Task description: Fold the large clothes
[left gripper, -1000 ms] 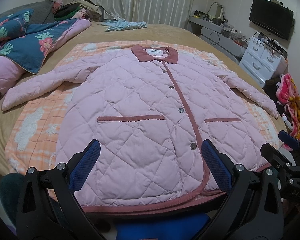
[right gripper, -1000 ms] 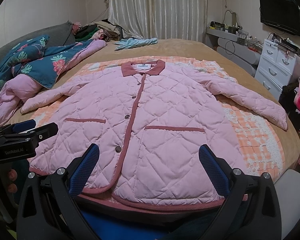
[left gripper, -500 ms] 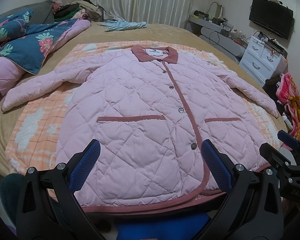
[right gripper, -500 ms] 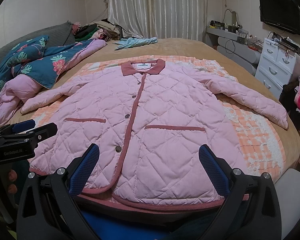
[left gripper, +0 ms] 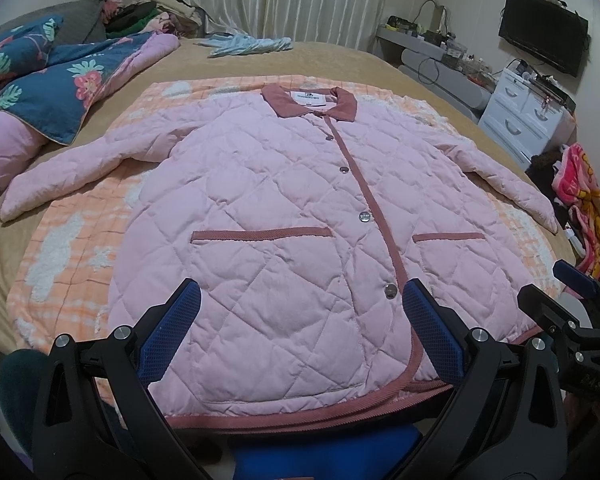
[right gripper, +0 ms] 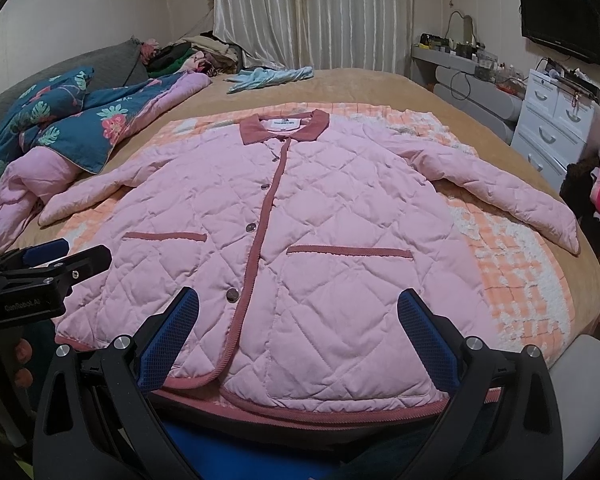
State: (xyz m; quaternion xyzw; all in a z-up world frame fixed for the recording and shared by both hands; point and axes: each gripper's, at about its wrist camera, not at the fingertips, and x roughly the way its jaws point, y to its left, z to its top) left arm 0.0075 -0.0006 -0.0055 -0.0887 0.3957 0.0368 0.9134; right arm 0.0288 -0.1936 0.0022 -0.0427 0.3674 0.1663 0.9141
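A pink quilted jacket (left gripper: 284,216) with a dark pink collar and trim lies flat and buttoned on the bed, sleeves spread to both sides; it also shows in the right wrist view (right gripper: 300,232). My left gripper (left gripper: 300,296) is open and empty, held just before the jacket's hem on its left half. My right gripper (right gripper: 298,300) is open and empty before the hem on the right half. Each gripper shows at the edge of the other's view: the right one (left gripper: 572,312) and the left one (right gripper: 56,264).
An orange checked blanket (left gripper: 68,264) lies under the jacket on the tan bed (left gripper: 340,64). A floral quilt (left gripper: 52,84) is heaped at the left. A light blue garment (left gripper: 252,44) lies at the far end. White drawers (left gripper: 520,116) and clothes (left gripper: 584,208) stand to the right.
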